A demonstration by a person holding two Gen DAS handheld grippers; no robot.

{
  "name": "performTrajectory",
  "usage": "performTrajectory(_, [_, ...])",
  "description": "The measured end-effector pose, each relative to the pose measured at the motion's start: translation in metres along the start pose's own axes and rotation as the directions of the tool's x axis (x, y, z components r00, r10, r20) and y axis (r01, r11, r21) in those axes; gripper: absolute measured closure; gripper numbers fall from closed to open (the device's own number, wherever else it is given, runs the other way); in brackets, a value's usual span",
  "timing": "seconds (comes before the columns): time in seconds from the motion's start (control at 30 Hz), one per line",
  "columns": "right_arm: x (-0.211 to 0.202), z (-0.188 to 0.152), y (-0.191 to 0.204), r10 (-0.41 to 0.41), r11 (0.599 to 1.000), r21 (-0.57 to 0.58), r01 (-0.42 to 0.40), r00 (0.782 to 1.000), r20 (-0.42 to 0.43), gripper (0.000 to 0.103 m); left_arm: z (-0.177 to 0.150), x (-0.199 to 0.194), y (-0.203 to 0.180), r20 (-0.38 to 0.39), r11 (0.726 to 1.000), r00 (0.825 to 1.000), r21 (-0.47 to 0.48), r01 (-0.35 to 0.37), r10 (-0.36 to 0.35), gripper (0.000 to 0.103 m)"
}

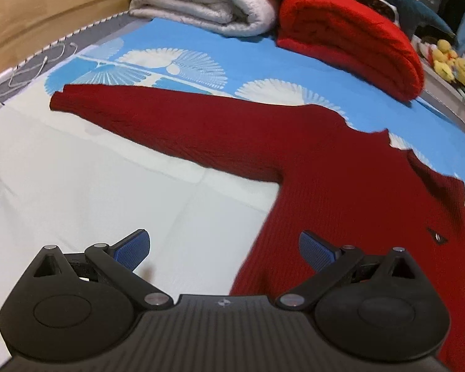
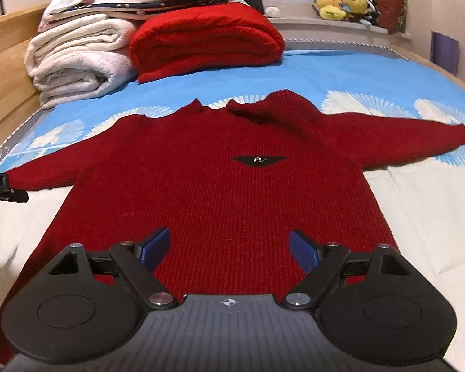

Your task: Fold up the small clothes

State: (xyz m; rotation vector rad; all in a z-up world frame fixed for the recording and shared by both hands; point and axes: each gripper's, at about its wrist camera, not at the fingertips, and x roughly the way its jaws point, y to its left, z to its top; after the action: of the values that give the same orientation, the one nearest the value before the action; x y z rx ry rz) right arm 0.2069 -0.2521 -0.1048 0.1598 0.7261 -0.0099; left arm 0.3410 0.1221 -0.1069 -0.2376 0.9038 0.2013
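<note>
Now the left tool (image 1: 224,252) hangs wide open and empty by the left sleeve (image 1: 158,117); the sweater (image 2: 220,192) lies flat on the bed (image 2: 341,71); the right tool (image 2: 229,249), equally open and empty, should pinch the hem squarely.

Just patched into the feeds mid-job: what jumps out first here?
The dark red sweater lies spread flat, front up, sleeves out, on the blue-and-white bedsheet. Behind it sit a folded bright red blanket and, left of that, stacked white blankets. Both tools, left and right, are open.
</note>
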Motion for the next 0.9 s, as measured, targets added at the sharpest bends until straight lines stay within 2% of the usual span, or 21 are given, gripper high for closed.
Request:
performTrajectory(0.07, [0.005, 0.002, 0.000, -0.026, 1.000, 0.011, 0.026, 1.000, -0.002, 0.018, 0.015, 0.018, 0.009, -0.036, 0.998, 0.999, -0.050, -0.039, 0.037, 0.000])
performTrajectory(0.13, [0.012, 0.004, -0.002, -0.049, 0.998, 0.025, 0.049, 0.999, -0.016, 0.018, 0.033, 0.039, 0.032, -0.060, 0.984, 0.995, -0.157, -0.085, 0.076, 0.000])
performTrajectory(0.17, [0.014, 0.004, -0.005, -0.059, 0.997, 0.043, 0.060, 0.998, -0.023, 0.018, 0.043, 0.048, 0.047, -0.057, 0.968, 0.995, -0.229, -0.098, 0.087, 0.000])
performTrajectory(0.2, [0.016, 0.005, -0.007, -0.060, 0.996, 0.060, 0.062, 0.998, -0.030, 0.018, 0.051, 0.055, 0.065, -0.049, 0.945, 0.994, -0.308, -0.113, 0.102, 0.001])
performTrajectory(0.27, [0.019, 0.005, -0.012, -0.048, 0.994, 0.096, 0.052, 0.998, -0.046, 0.018, 0.066, 0.071, 0.103, -0.031, 0.871, 0.990, -0.472, -0.134, 0.136, 0.001])
performTrajectory(0.33, [0.021, 0.005, -0.015, -0.037, 0.992, 0.120, 0.044, 0.998, -0.056, 0.018, 0.072, 0.086, 0.134, -0.036, 0.796, 0.991, -0.592, -0.125, 0.129, 0.001])
performTrajectory(0.4, [0.022, 0.004, -0.016, -0.037, 0.992, 0.121, 0.045, 0.997, -0.065, 0.018, 0.076, 0.105, 0.156, -0.040, 0.744, 0.996, -0.662, -0.085, 0.079, 0.001])
performTrajectory(0.47, [0.024, 0.004, -0.017, -0.040, 0.992, 0.116, 0.048, 0.997, -0.067, 0.018, 0.081, 0.117, 0.168, -0.019, 0.714, 0.997, -0.697, -0.071, 0.081, 0.001])
performTrajectory(0.53, [0.025, 0.005, -0.017, -0.038, 0.992, 0.118, 0.046, 0.997, -0.072, 0.018, 0.092, 0.121, 0.168, 0.043, 0.726, 0.992, -0.686, -0.055, 0.116, 0.001])
performTrajectory(0.6, [0.025, 0.005, -0.018, -0.030, 0.992, 0.122, 0.040, 0.996, -0.080, 0.018, 0.100, 0.132, 0.167, 0.078, 0.737, 0.991, -0.675, -0.025, 0.106, 0.001])
performTrajectory(0.67, [0.026, 0.004, -0.019, -0.027, 0.991, 0.126, 0.038, 0.996, -0.086, 0.018, 0.104, 0.139, 0.159, 0.112, 0.760, 0.983, -0.649, -0.037, 0.143, 0.001])
performTrajectory(0.7, [0.026, 0.004, -0.020, -0.026, 0.991, 0.125, 0.037, 0.996, -0.090, 0.018, 0.105, 0.141, 0.156, 0.121, 0.771, 0.979, -0.635, -0.050, 0.163, 0.023])
performTrajectory(0.73, [0.026, 0.004, -0.021, -0.027, 0.991, 0.125, 0.039, 0.995, -0.092, 0.018, 0.107, 0.140, 0.151, 0.130, 0.779, 0.976, -0.624, -0.058, 0.177, 0.088])
performTrajectory(0.77, [0.026, 0.004, -0.023, -0.030, 0.991, 0.125, 0.042, 0.995, -0.094, 0.018, 0.111, 0.141, 0.150, 0.098, 0.782, 0.982, -0.619, -0.069, 0.163, 0.090])
performTrajectory(0.8, [0.026, 0.004, -0.024, -0.031, 0.991, 0.127, 0.043, 0.995, -0.097, 0.018, 0.118, 0.139, 0.152, 0.082, 0.772, 0.984, -0.632, -0.070, 0.157, 0.090])
performTrajectory(0.83, [0.025, 0.004, -0.026, -0.029, 0.990, 0.132, 0.042, 0.995, -0.099, 0.018, 0.121, 0.129, 0.147, 0.112, 0.773, 0.981, -0.632, -0.054, 0.160, 0.091])
performTrajectory(0.87, [0.024, 0.005, -0.027, -0.024, 0.989, 0.142, 0.038, 0.995, -0.099, 0.018, 0.128, 0.119, 0.141, 0.144, 0.788, 0.976, -0.614, -0.041, 0.163, 0.091])
performTrajectory(0.9, [0.022, 0.006, -0.029, -0.015, 0.988, 0.151, 0.030, 0.995, -0.099, 0.018, 0.137, 0.105, 0.127, 0.182, 0.817, 0.970, -0.575, -0.027, 0.159, 0.091])
